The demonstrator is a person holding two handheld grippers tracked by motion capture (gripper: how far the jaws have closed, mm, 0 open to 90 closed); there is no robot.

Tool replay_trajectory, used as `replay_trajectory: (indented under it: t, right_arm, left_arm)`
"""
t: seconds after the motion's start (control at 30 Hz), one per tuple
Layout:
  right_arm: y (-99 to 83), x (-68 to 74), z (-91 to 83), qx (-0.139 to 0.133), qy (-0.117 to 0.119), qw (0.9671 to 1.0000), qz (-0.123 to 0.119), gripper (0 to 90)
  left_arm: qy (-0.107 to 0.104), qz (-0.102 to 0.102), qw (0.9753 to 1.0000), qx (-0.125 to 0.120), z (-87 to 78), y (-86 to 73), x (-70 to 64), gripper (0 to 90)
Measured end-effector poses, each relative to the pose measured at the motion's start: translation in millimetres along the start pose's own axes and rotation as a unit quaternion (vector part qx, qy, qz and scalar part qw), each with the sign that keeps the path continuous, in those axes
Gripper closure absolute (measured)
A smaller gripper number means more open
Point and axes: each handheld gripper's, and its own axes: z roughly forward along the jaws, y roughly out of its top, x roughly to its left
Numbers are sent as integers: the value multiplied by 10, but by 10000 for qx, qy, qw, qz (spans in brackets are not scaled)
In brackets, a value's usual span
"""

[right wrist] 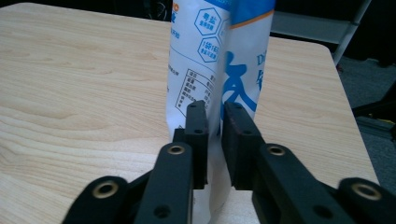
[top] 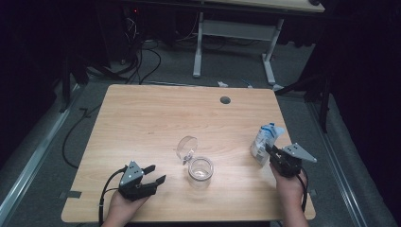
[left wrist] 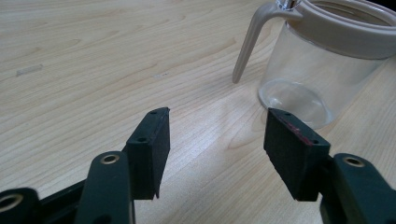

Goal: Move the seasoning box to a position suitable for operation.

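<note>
- Here, the right claw (top: 270, 152) is clamped on a blue-and-white printed pouch (top: 265, 141), which stands upright near the right edge of the wooden surface (top: 142, 123); in the right gripper view the jaws pinch a fold of the pouch (right wrist: 219, 70) low down, with only the film between them.
- Meanwhile the left claw (top: 155, 174) rests low at the near left, its jaws spread wide and holding nothing.
- Ahead and to the right of the left claw stands a clear glass jar (top: 200, 172) with a beige collar, its hinged lid (top: 186, 146) swung open behind it; in the left gripper view the jar (left wrist: 322, 70) sits just beyond the right-hand jaw, apart from it, with a beige lever (left wrist: 247, 46) hanging from the collar.
- The jar looks empty, and the pouch is well to its right.
- The step in hand appears to be taking up the pouch, probably to fill the jar.
- The next move likely calls for lifting the pouch across to the jar's mouth while the left claw steadies the jar or takes the pouch's other side; whether the pouch's top is already open cannot be told.
</note>
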Motion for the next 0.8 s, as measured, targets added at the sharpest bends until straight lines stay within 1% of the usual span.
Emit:
replay_trajectory:
  t: [0.07,0.2,0.3,0.37,0.43,0.47,0.5,0.6,0.63,0.7,0.8]
  right_arm:
    - [5,13,1,-7,-75,10000,-61,844]
    - [55,45,4,146,-30,9998,-104,856]
    - [106,76,11,236,15,9995,-210,867]
    - [136,96,9,275,72,9994,-183,876]
    - [179,123,3,298,148,9991,-254,881]
    - [199,141,-5,342,183,9990,-240,883]
    - [216,155,-9,356,212,9987,-297,884]
    - [257,191,-32,427,366,9978,-345,887]
    - [264,201,-40,438,411,9977,-328,888]
    - [287,233,-67,494,496,9970,-337,890]
    - [316,281,-104,583,613,9955,-426,891]
  left_arm:
    - [-17,19,10000,22,0,-2,0,413]
    - [-40,33,10000,16,9,-7,-9,413]
    - [-73,41,10000,-9,14,-8,-21,413]
    - [-78,79,9999,-3,14,-7,-25,413]
    - [-76,85,9999,-7,16,-8,-30,413]
    - [-74,91,9999,-9,15,-8,-31,414]
    - [-76,96,9999,-10,14,-9,-31,414]
    - [-86,69,9999,-29,12,-10,-29,414]
    - [-88,61,9999,-35,12,-11,-28,414]
    - [-88,66,9999,-33,9,-12,-27,414]
    - [-100,58,9999,-37,10,-12,-29,415]
